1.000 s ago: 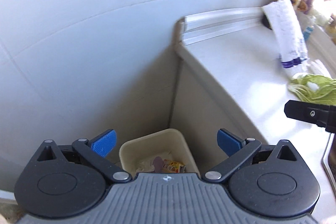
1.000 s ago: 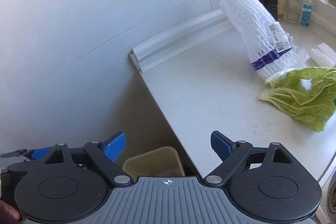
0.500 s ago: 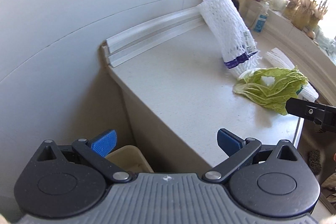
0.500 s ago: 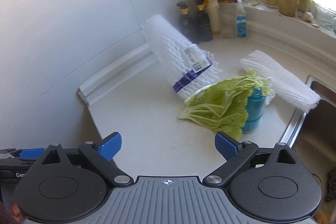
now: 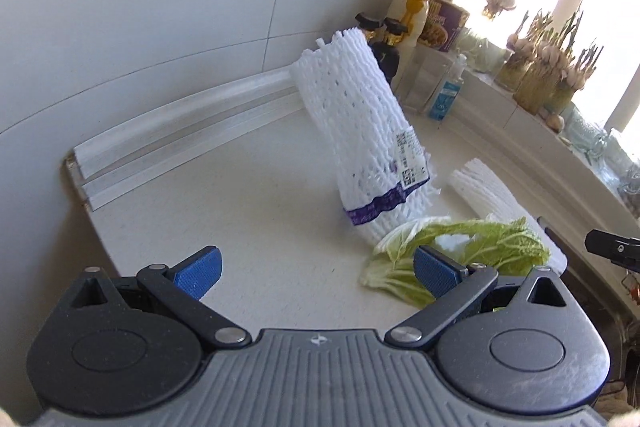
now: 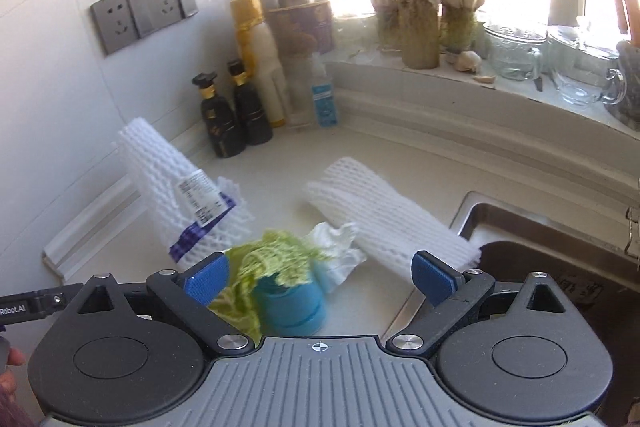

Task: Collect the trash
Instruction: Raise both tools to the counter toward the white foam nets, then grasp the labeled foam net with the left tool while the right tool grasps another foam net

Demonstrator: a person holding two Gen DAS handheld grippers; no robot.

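From the left wrist camera, the left gripper (image 5: pixel 316 273) hangs over the pale countertop (image 5: pixel 248 211) with its blue-padded fingers spread wide and nothing between them. Just past its right pad, at about two o'clock, lie limp green cabbage leaves (image 5: pixel 460 255). Behind them, toward twelve o'clock, a white foam net sleeve (image 5: pixel 360 135) leans tilted, with a purple band and a printed barcode label too small to read. A second, flat foam net (image 5: pixel 492 195) lies at about two o'clock, beyond the leaves. Far back at one o'clock stand a yellow-capped bottle (image 5: pixel 416 3) and two dark bottles (image 5: pixel 384 43). At three o'clock a black bar of the other tool pokes in.

From the right wrist camera, the right gripper (image 6: pixel 322 273) is likewise spread apart, empty. Between its pads, slightly left of centre, stands a blue cup-like container (image 6: pixel 292 307) with the cabbage leaves (image 6: pixel 276 251) draped over it and a crumpled white tissue (image 6: pixel 336 247) touching its far side. The banded sleeve (image 6: pixel 172 187) stands at eleven o'clock, the flat net (image 6: pixel 384 211) at one o'clock, reaching toward the sink (image 6: pixel 560 267) at three o'clock. At nine o'clock a black bar reads "Robot.AI" (image 6: pixel 24 309). Grey wall sockets (image 6: pixel 140 9) sit at eleven o'clock; garlic jars (image 6: pixel 416 27) line the sill.
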